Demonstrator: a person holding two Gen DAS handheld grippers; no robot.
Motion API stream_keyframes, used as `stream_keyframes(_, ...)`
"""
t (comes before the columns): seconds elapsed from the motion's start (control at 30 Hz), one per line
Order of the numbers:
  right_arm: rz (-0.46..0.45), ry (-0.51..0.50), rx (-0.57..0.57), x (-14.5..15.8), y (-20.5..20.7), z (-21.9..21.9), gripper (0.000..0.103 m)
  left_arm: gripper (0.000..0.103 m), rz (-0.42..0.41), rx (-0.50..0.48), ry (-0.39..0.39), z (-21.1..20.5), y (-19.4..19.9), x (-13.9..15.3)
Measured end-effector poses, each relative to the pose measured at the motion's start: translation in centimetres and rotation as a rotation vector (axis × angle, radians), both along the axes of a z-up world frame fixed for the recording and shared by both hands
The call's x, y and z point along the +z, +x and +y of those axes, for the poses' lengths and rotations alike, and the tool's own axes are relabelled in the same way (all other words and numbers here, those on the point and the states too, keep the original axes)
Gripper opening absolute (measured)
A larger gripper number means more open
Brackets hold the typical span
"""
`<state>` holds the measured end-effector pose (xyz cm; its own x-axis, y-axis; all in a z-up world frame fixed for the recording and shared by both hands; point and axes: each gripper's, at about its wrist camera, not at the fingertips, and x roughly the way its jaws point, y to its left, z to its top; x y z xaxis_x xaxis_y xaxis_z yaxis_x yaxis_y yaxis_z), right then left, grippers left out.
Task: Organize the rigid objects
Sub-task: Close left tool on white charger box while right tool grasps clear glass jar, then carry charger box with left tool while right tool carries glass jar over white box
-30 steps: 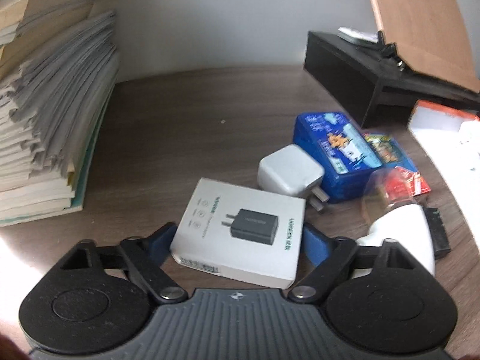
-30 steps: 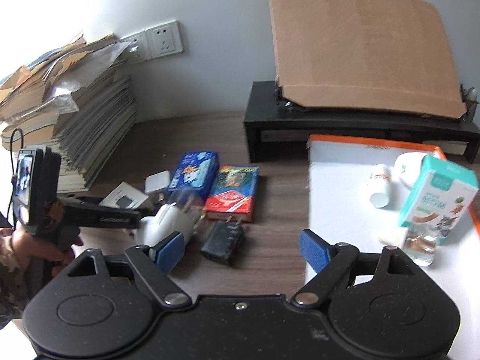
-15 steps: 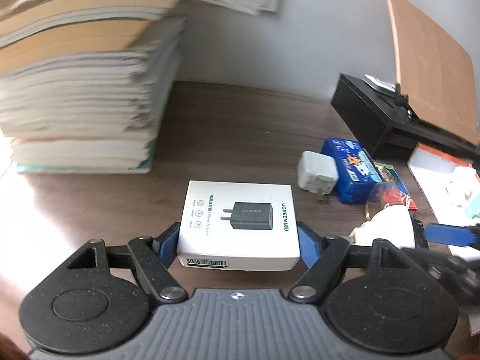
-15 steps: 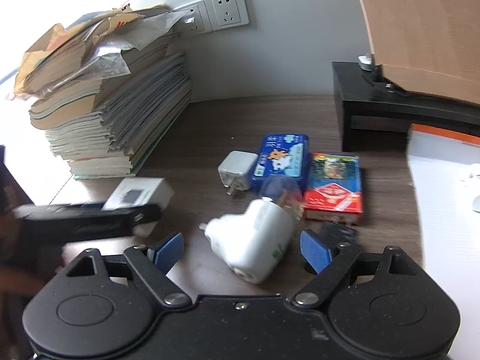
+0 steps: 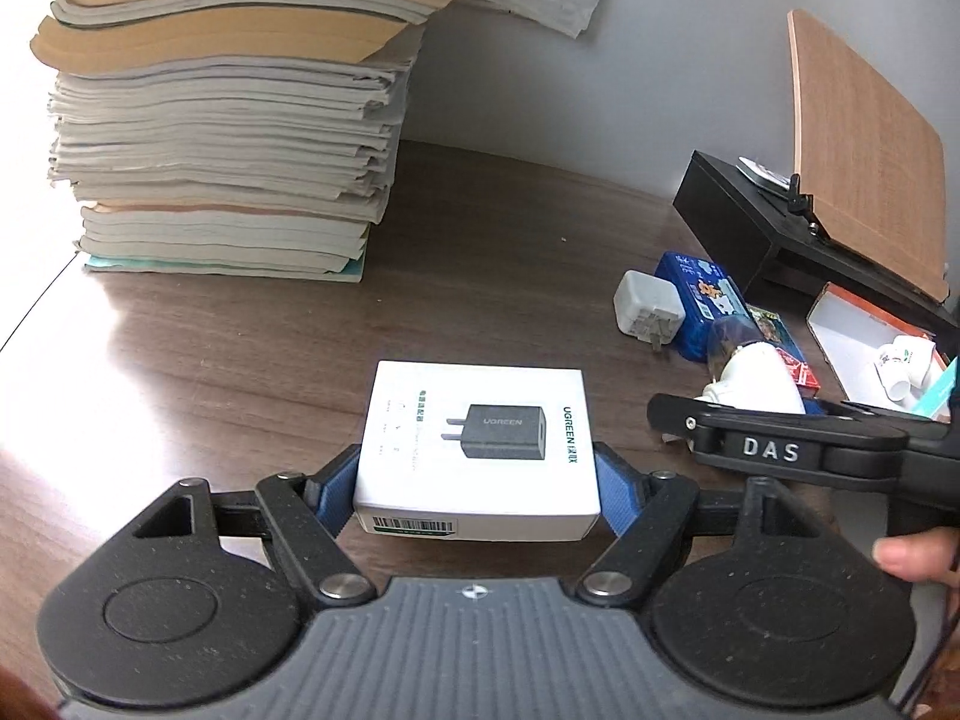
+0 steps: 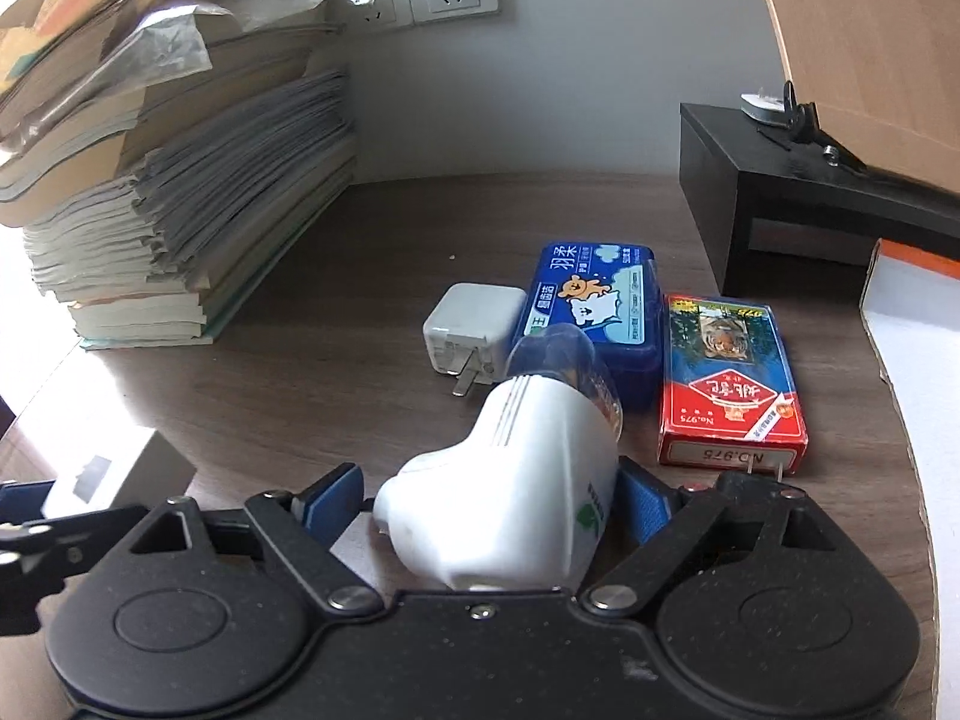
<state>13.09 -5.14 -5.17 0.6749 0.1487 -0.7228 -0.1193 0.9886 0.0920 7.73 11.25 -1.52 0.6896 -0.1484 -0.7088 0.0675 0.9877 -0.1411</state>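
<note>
My left gripper (image 5: 477, 483) is shut on a white UGREEN charger box (image 5: 477, 447), held low over the brown table. My right gripper (image 6: 489, 501) is open around a white plug-in device with a clear blue bottle (image 6: 516, 480); its blue pads stand on either side, the left one apart from it. That device also shows in the left wrist view (image 5: 753, 375), behind the right gripper's black arm (image 5: 774, 450). A white wall charger (image 6: 471, 324), a blue tissue pack (image 6: 591, 306) and a red card box (image 6: 729, 384) lie beyond.
A tall stack of books and papers (image 6: 162, 180) stands at the left, also in the left wrist view (image 5: 222, 138). A black stand (image 6: 798, 210) with a cardboard sheet (image 5: 864, 144) sits at the right. A white-lined orange box (image 5: 864, 336) holds small bottles.
My left gripper has carried the charger box left, away from the cluster and toward the book stack. My right gripper has moved in around the white plug-in device.
</note>
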Motion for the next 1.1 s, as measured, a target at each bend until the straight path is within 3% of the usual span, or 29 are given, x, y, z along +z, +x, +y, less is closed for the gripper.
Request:
stream_keyframes(0.33,-0.062,-0.005,-0.003,2.3,-2.3,-0.1,0.1,0.079,-0.024,-0.03,-0.022,0.0,-0.5,0.4)
stream_keyframes(0.37,-0.072,-0.006,-0.004,2.8,-2.7,-0.2,0.076,0.079,-0.028,-0.034,-0.027,-0.2,-0.6,0.6)
stream_keyframes(0.43,-0.09,-0.012,-0.007,3.8,-3.3,-0.5,0.048,0.079,-0.039,-0.045,-0.035,-0.7,-0.8,0.9)
stream_keyframes(0.53,-0.059,-0.03,0.018,4.5,-3.6,-0.8,0.048,0.079,-0.055,-0.067,-0.043,-1.6,-1.2,1.3)
stream_keyframes(0.83,-0.089,-0.026,0.001,5.0,-6.3,-1.8,0.048,0.079,-0.069,-0.088,-0.06,-2.8,-2.7,1.7)
stream_keyframes(1.1,-0.145,-0.048,-0.039,8.1,-8.9,-3.4,0.048,0.079,-0.073,-0.114,-0.075,-4.5,-3.6,2.6)
